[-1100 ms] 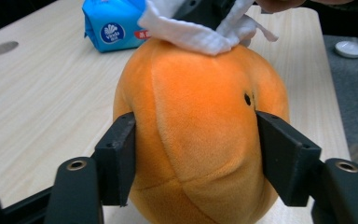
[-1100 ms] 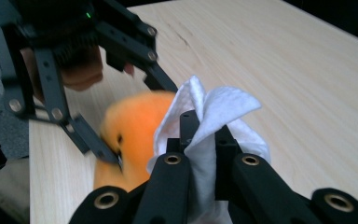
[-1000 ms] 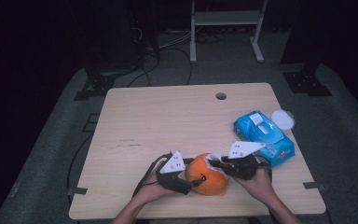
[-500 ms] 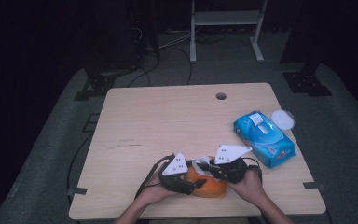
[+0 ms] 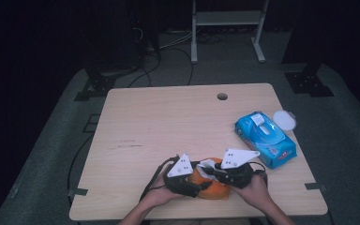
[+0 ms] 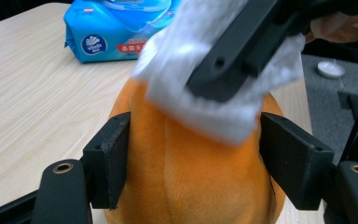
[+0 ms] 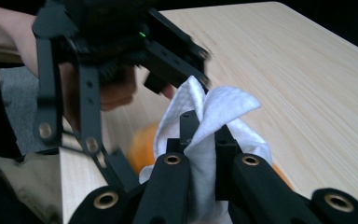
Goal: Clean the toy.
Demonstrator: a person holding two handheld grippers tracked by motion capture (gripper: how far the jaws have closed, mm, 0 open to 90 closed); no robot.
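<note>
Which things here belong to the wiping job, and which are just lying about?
In use:
orange plush toy, gripped by the left gripper
white wipe, pinched in the right gripper

Lying about:
blue wipes pack
round white lid, beyond the table

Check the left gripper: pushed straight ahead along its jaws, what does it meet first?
The orange plush toy already sits between the left gripper jaws, so it goes deeper onto that. Just beyond, the white wipe pinched in the right gripper lies on the toy's top. The blue wipes pack is farther off; depth is unclear.
</note>
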